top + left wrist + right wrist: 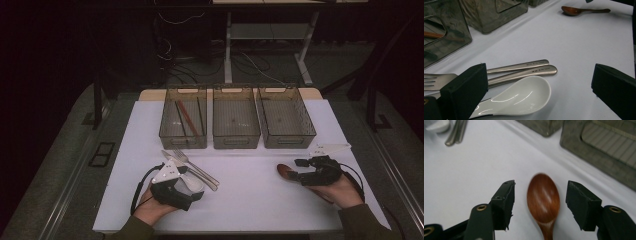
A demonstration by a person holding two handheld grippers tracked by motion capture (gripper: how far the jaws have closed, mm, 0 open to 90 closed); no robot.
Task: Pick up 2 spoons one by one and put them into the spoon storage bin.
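Note:
A brown wooden spoon lies on the white table at the right, bowl up. My right gripper points left at it. In the right gripper view the spoon bowl sits between the two black pads with a gap on each side, so the right gripper is open around it. At the left, my left gripper rests over a white ceramic spoon. Its jaws stand wide apart in the left gripper view, where the left gripper is open and the white spoon lies beside the left pad.
A metal fork and a second metal utensil lie side by side by the white spoon. Three translucent bins stand in a row at the back: the left bin holds chopsticks, then the middle bin and right bin.

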